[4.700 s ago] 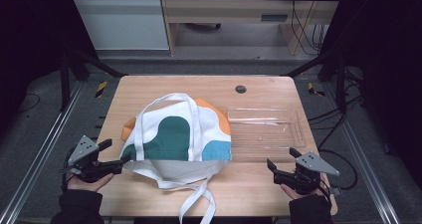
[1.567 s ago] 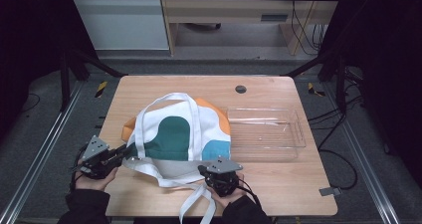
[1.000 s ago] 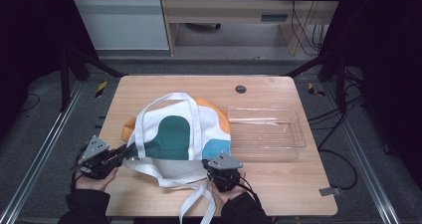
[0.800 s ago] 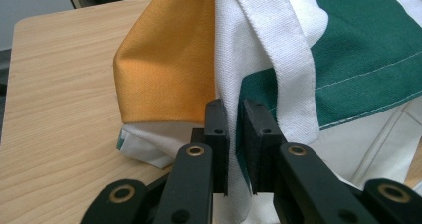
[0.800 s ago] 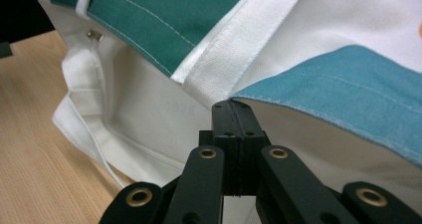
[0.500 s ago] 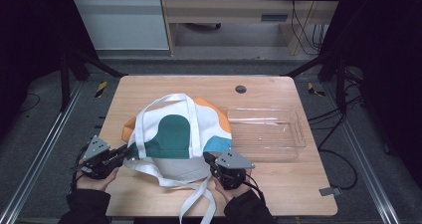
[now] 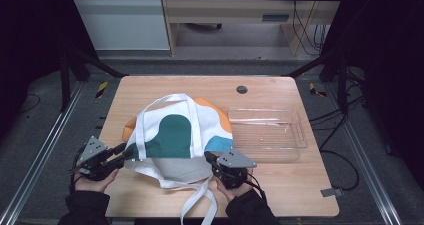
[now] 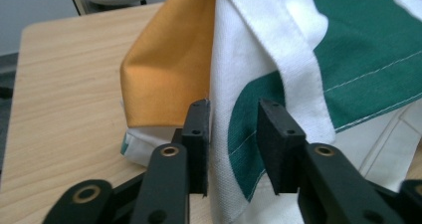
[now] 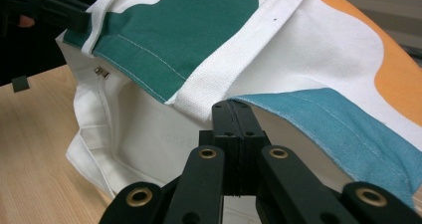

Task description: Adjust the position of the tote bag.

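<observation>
High view | step: opening tote bag [image 7: 177,135] mouth on tabletop [image 7: 280,185] | right tongs [image 7: 209,157] clamped on rim, lifted | left tongs [image 8: 231,134] just parting, cloth loose between | next: re-grip left edge, spread.

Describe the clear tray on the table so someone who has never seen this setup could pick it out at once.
On the wooden table, look to the right half, just right of the colourful tote bag. There lies the clear tray, a shallow rectangular plastic bin. It is see-through, so the wood grain shows through it, unlike the cloth bag beside it.
</observation>
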`<state>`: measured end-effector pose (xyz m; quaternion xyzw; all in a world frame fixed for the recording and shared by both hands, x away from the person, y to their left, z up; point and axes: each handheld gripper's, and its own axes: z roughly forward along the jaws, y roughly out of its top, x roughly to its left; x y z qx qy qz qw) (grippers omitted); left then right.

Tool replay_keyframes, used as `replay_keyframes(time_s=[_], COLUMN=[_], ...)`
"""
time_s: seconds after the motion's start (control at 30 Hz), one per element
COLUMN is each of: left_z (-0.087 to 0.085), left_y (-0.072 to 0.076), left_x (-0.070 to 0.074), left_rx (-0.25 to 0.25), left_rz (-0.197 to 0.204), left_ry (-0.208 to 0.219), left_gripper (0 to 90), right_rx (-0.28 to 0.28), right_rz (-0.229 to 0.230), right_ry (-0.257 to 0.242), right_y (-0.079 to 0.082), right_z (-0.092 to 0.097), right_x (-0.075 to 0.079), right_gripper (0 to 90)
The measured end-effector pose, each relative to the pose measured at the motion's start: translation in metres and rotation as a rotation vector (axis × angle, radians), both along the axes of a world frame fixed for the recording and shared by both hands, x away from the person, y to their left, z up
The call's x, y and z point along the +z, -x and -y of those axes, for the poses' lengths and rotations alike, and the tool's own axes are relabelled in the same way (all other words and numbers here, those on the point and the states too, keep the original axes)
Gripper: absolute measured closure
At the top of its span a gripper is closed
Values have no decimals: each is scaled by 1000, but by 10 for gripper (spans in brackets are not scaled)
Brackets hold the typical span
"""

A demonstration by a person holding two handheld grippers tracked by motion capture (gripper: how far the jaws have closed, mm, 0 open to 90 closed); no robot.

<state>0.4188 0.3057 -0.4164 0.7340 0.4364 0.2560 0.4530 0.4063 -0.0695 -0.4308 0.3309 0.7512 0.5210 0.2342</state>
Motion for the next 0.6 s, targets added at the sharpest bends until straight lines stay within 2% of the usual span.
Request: replay_keyframes(time_s=[0.1,0.2,0.4,0.6], left_z=[1,5,9,7], left_y=[6,10,12,12], left_x=[10,15,15,14], left_rx=[0,-11,-26,-8], left_rz=[43,67,69,71], left_ry=[20,24,15,22], left_gripper=[606,608,632,667], right_rx=[-1,0,-3,-8], right_rz=[-5,-13,-36,-67], right_ry=[5,10,43,74], right_y=[0,-1,-2,0], right_z=[0,0,-2,-8], right_x=[-1,-4,-15,-30], right_gripper=[900,900,900,900])
